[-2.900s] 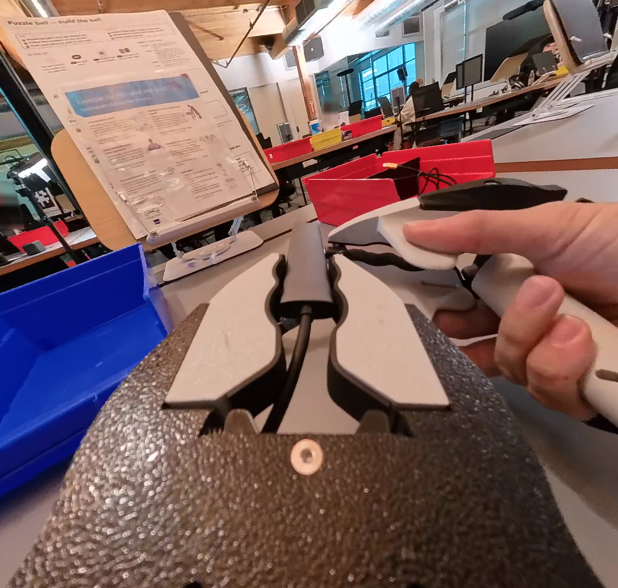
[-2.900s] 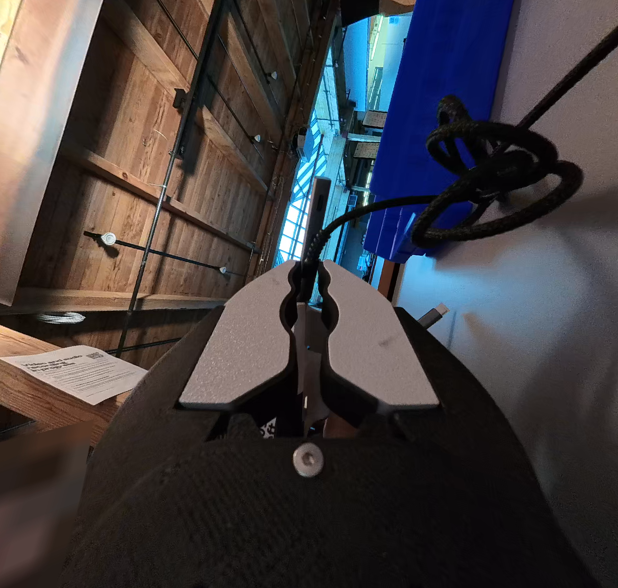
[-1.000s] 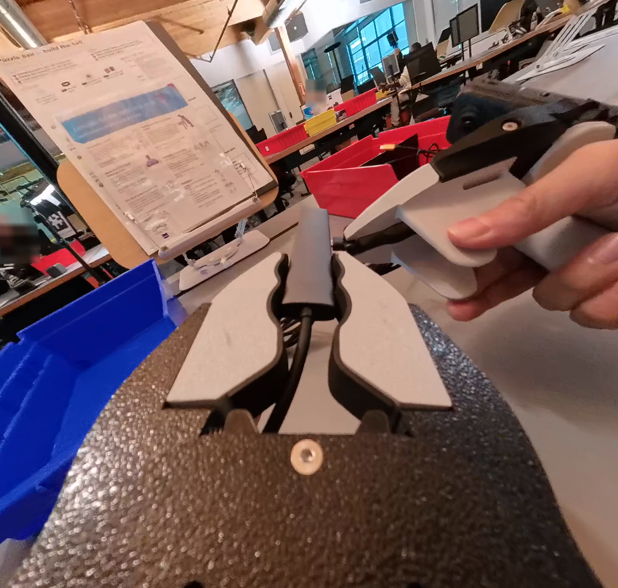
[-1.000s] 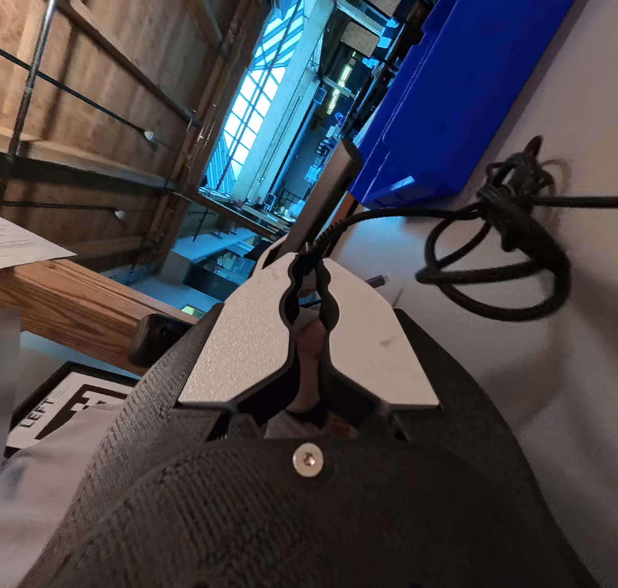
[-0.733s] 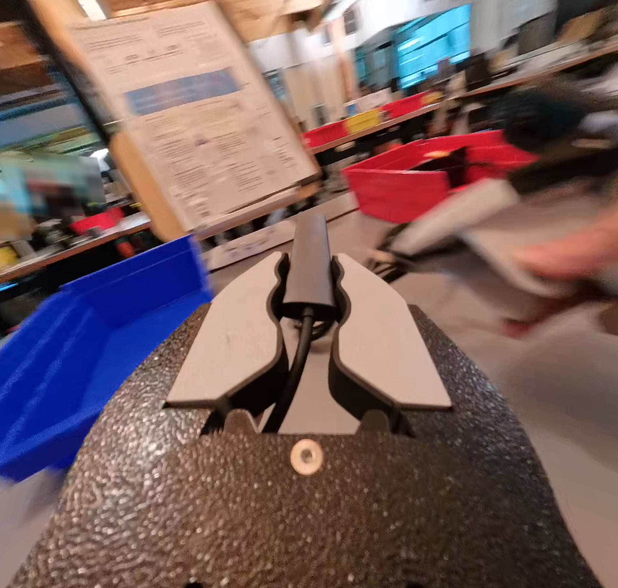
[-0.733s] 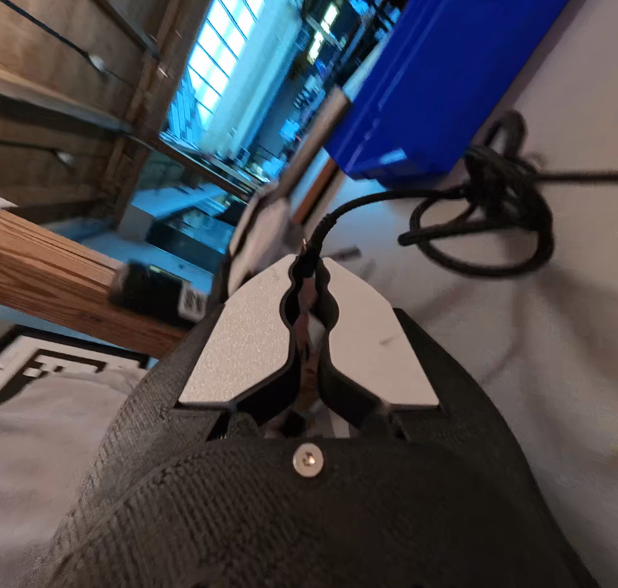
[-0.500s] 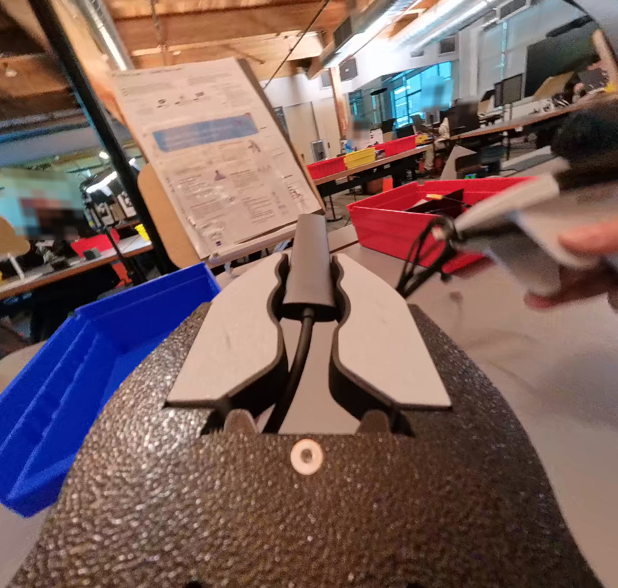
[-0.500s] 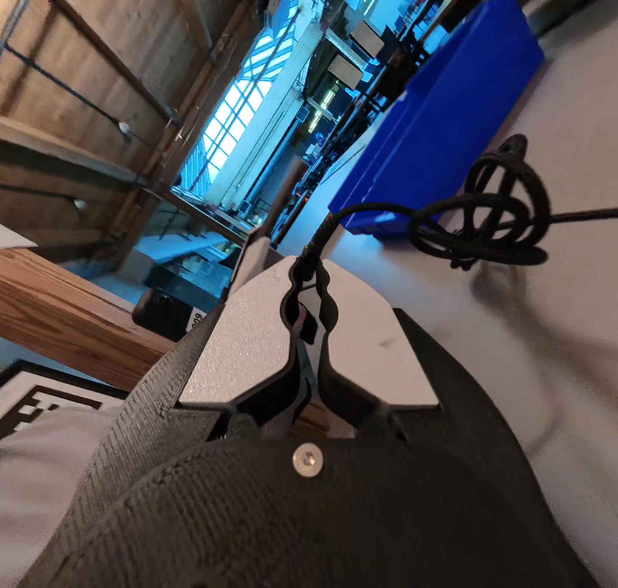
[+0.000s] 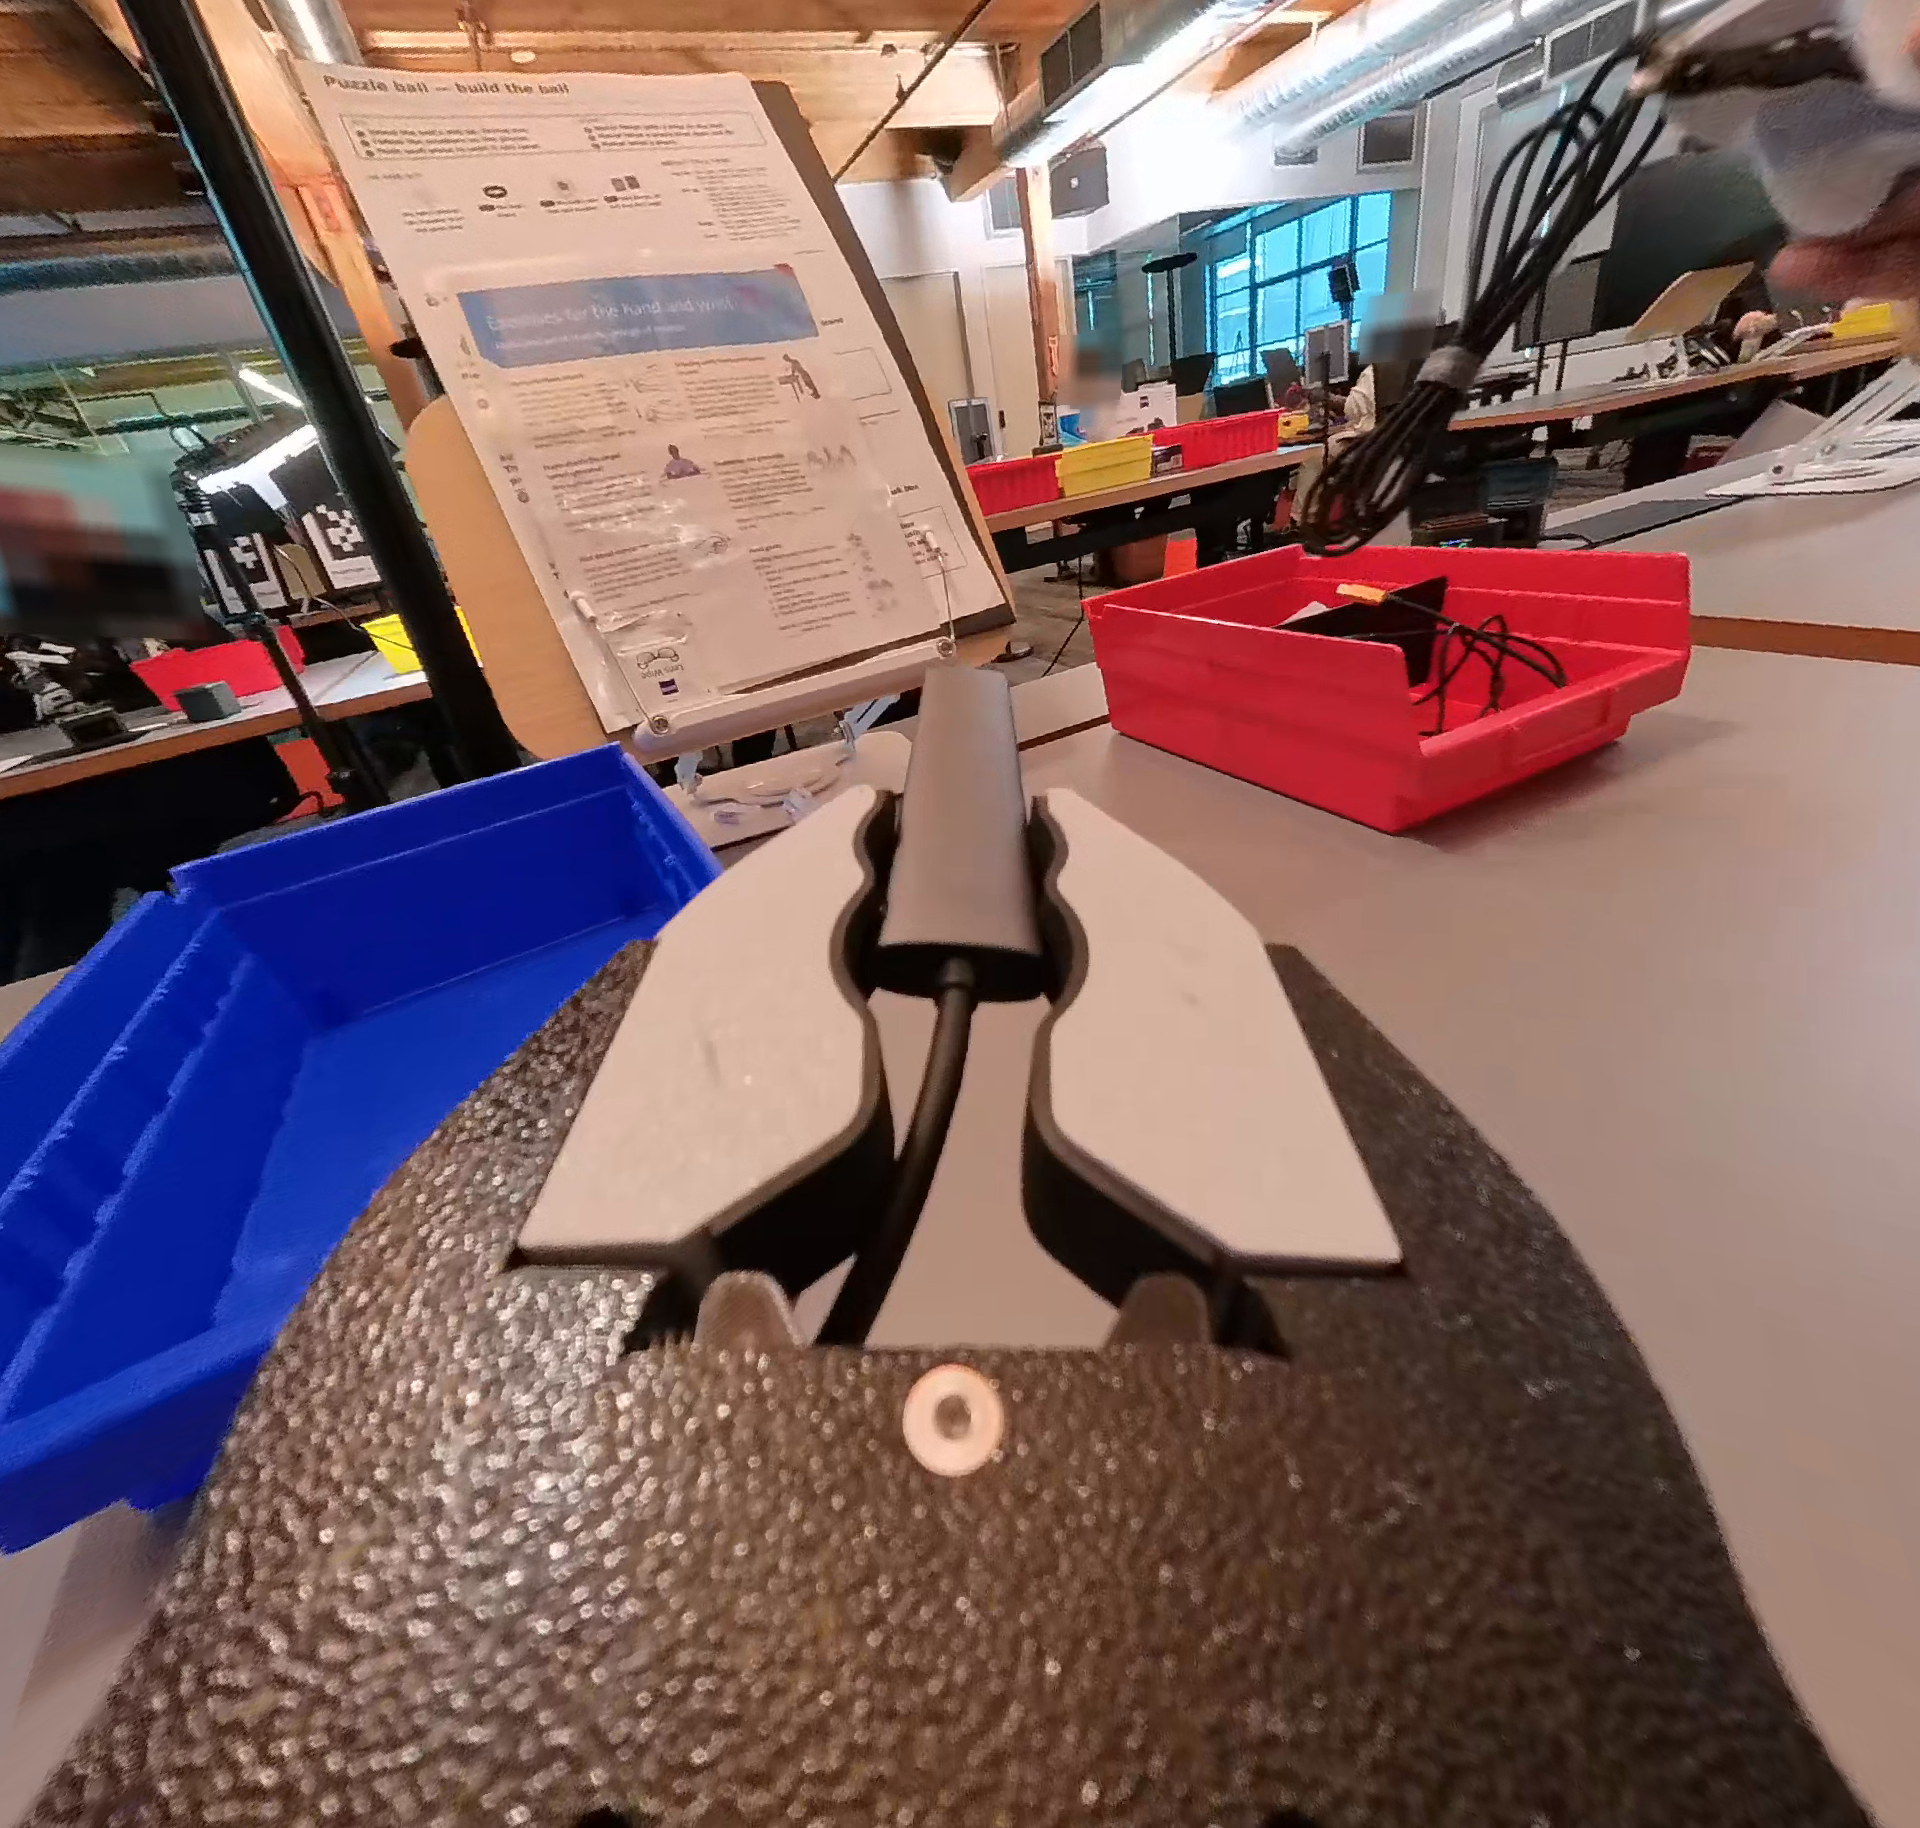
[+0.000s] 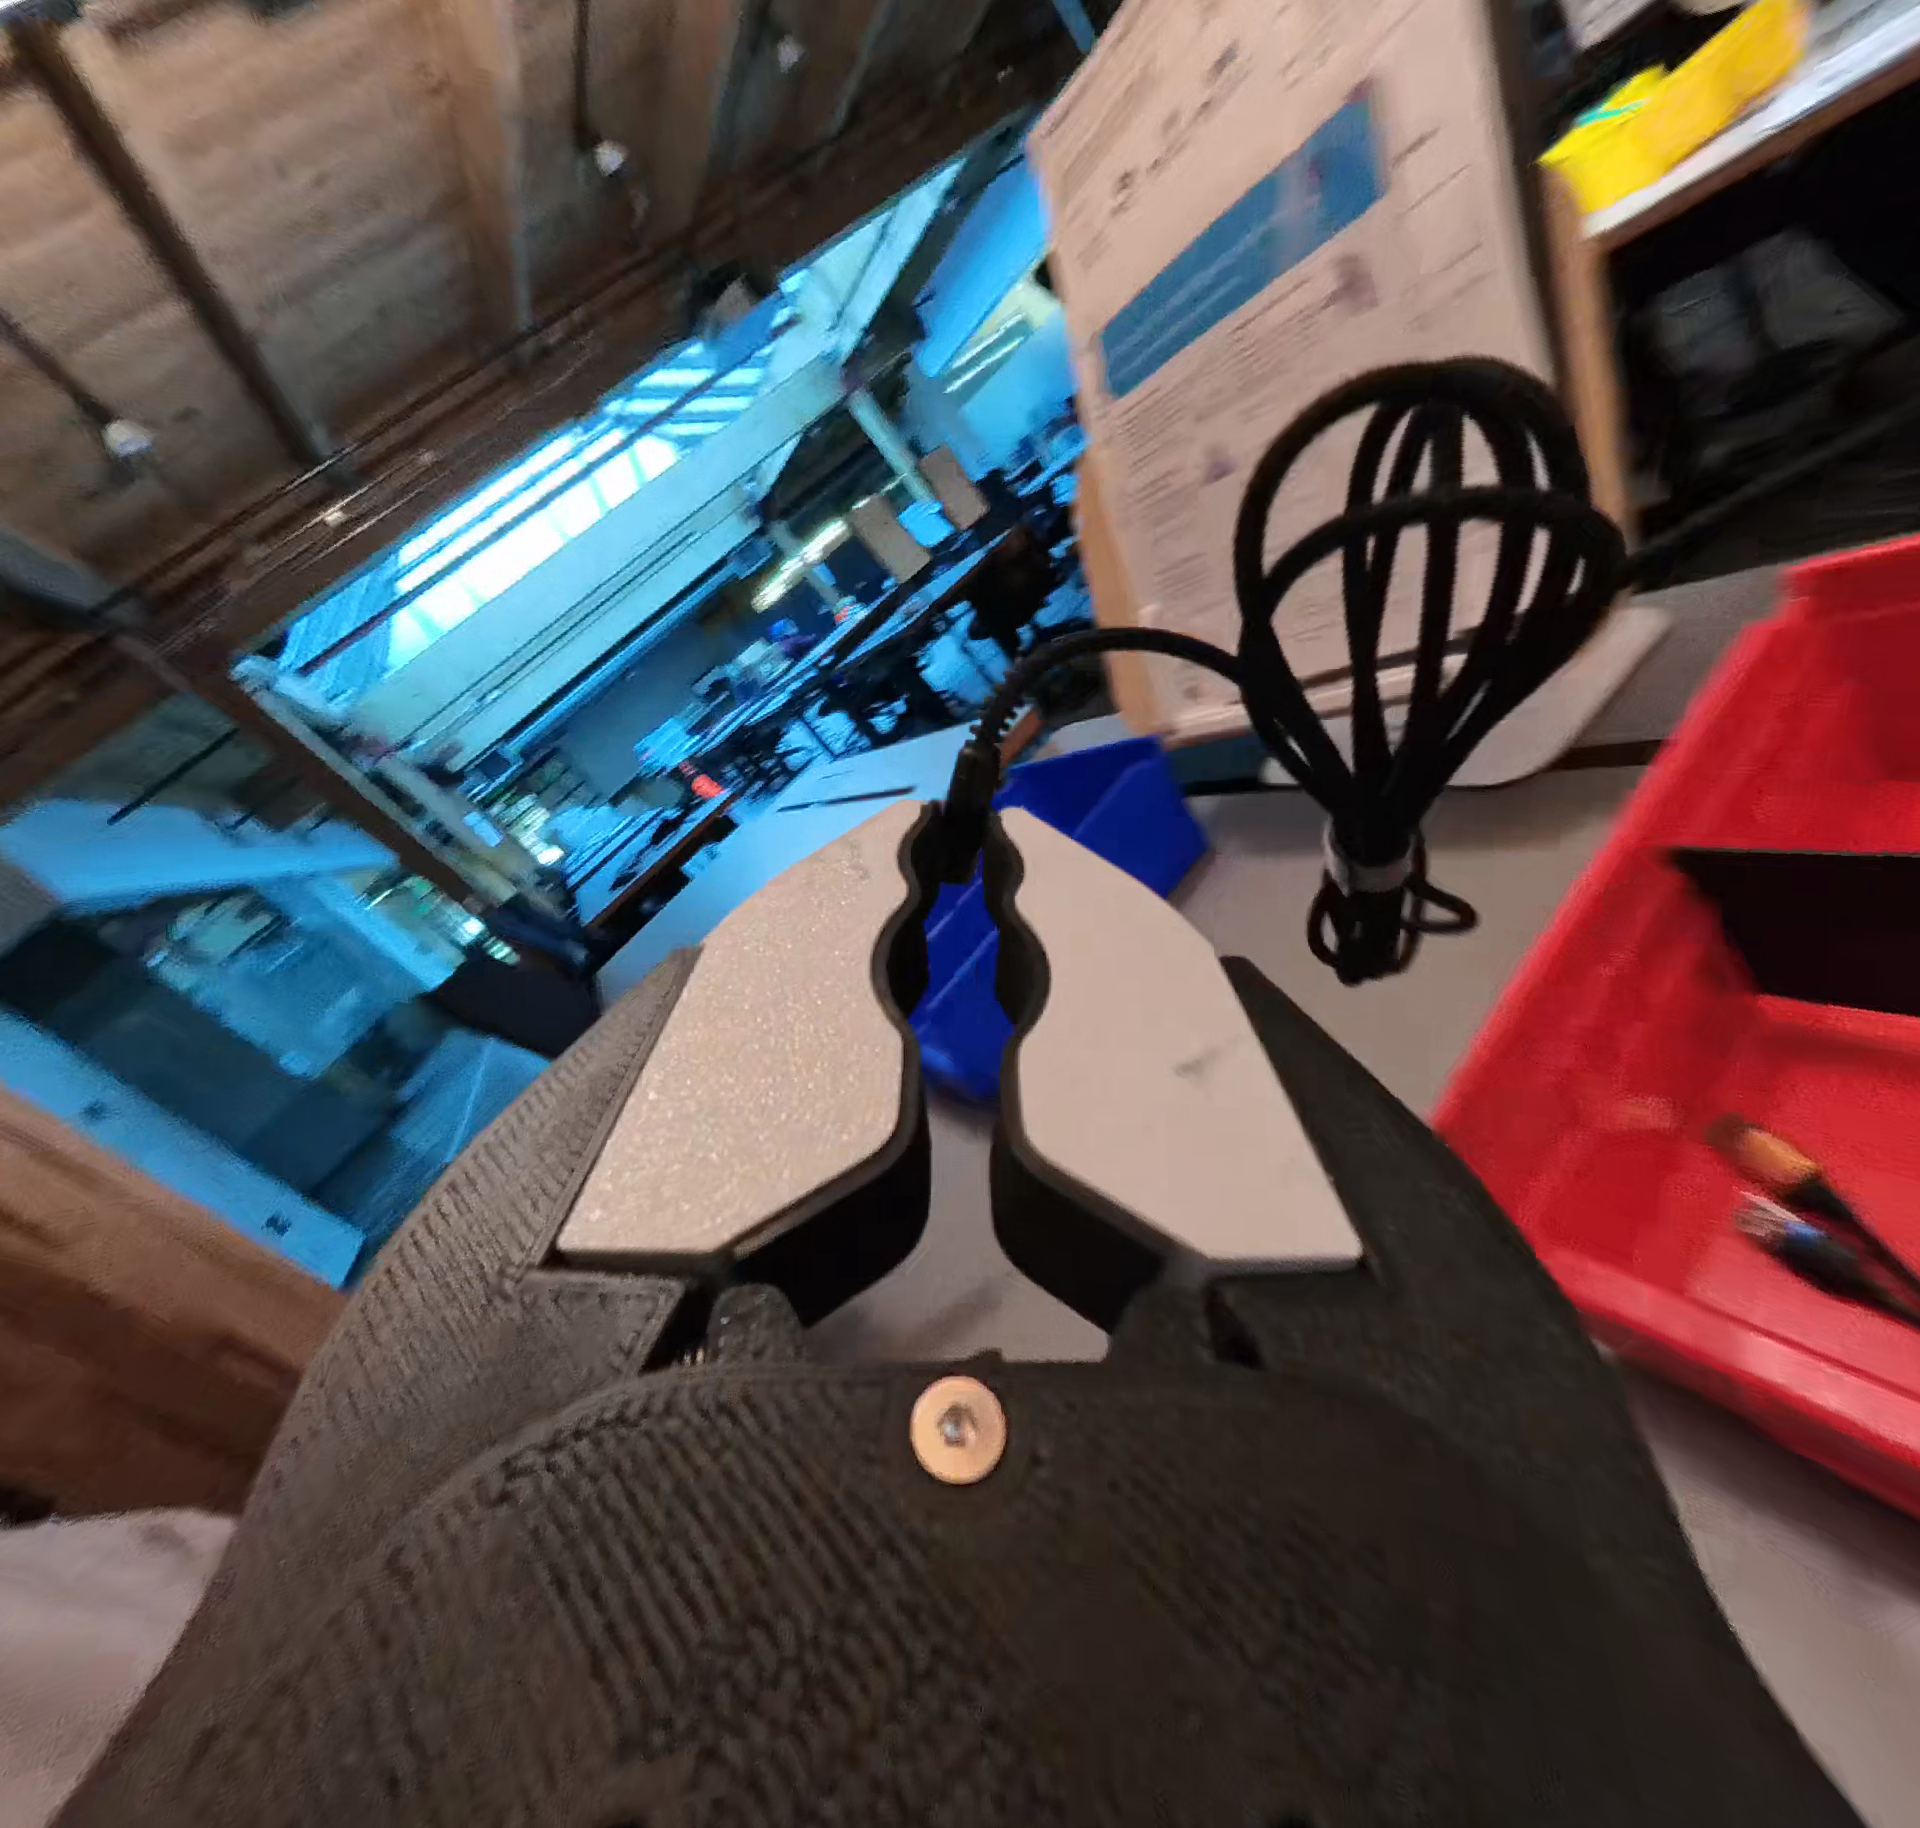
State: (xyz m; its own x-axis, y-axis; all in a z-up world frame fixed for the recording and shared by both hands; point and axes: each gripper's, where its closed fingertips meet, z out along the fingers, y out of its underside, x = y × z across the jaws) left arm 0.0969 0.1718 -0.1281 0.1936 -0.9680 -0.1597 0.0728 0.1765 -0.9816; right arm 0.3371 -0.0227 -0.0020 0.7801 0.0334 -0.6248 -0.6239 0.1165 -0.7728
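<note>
Cable bundle (image 10: 1403, 635) hanging limp and light over table (image 9: 1558, 947) beside red bin (image 10: 1714, 947), right gripper (image 10: 961, 843) pinching its stiff plug end. Left gripper (image 9: 961, 843) clamping a rigid dark adapter (image 9: 958, 802), cord trailing back between the jaws, beside blue bin (image 9: 312, 999).

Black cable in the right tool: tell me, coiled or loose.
Coiled: the black cable hangs in bunched loops cinched by a grey tie, one end pinched in the right tool.
</note>
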